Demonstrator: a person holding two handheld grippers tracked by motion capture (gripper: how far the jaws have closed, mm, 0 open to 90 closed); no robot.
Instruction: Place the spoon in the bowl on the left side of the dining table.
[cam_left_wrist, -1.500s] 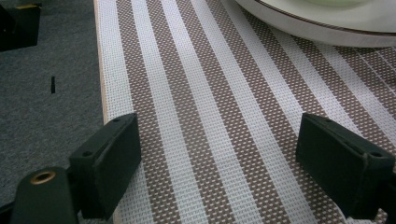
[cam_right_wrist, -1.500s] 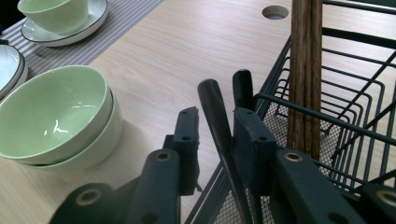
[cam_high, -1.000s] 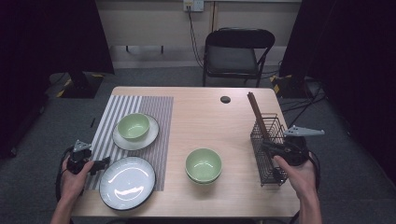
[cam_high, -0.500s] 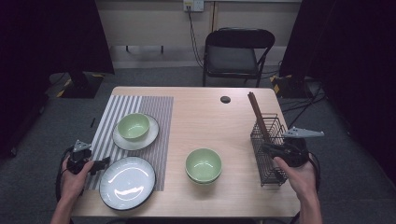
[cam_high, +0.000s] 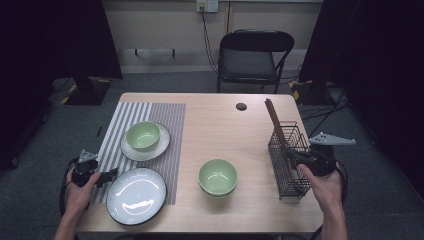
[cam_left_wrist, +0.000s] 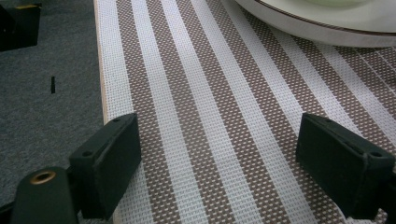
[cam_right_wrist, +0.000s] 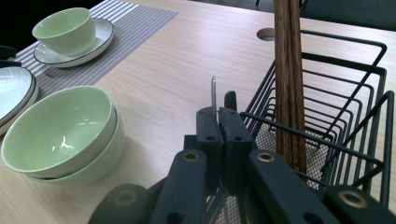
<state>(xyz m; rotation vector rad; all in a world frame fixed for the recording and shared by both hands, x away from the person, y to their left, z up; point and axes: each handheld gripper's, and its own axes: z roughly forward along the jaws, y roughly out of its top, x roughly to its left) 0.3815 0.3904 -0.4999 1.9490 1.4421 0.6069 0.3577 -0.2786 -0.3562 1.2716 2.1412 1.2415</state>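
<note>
Utensil (cam_right_wrist: 213, 95), thin and metal, is standing pinched in my right jaws (cam_right_wrist: 218, 116) at the rack (cam_high: 290, 162) beside chopsticks (cam_right_wrist: 288, 84); they have just been closing. My left jaws (cam_left_wrist: 219, 154) are gaping over the striped mat (cam_left_wrist: 210, 93).

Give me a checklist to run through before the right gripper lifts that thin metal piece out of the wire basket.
1. Grip: ok. The right gripper jaws have just been closing and now pinch the metal piece.
2. Chopsticks clear of the jaws: ok, they stand apart to one side.
3. Basket steadied: not ok, nothing holds it down.
4. Left gripper free: ok, open over the mat.
5. What the metal piece is: cannot tell, its lower end is hidden.
</note>
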